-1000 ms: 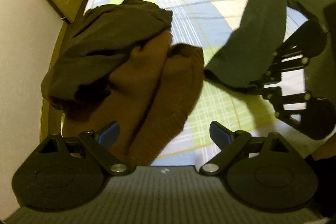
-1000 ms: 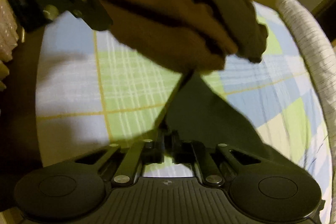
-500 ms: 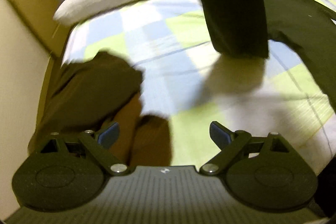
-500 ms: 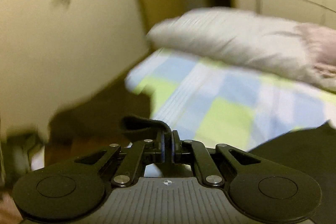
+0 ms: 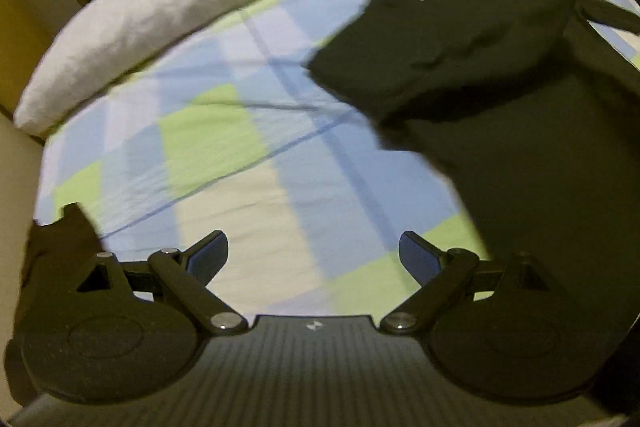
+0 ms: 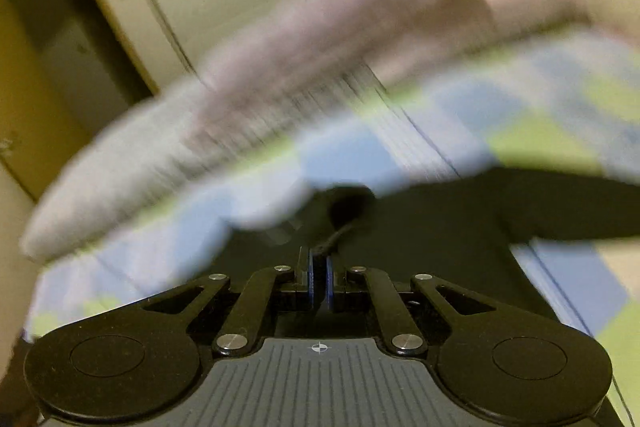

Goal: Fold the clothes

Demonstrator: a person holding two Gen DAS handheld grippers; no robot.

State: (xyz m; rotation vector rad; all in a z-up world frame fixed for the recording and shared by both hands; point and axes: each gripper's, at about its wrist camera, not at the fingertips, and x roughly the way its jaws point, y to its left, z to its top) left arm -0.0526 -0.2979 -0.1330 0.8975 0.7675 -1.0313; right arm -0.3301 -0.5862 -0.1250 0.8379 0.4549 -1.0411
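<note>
the dark green shirt lies spread on the right side of the checked bedsheet, one edge pinched between the closed pads of the right gripper. the left gripper hangs over bare sheet with jaws wide apart, holding nothing. a white pillow lies along the head of the bed

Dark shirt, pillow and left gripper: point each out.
dark shirt [image 5: 500, 75]: left wrist view, its chest.
pillow [image 5: 160, 11]: left wrist view, its middle.
left gripper [image 5: 314, 255]: left wrist view, between open fingertips.
</note>
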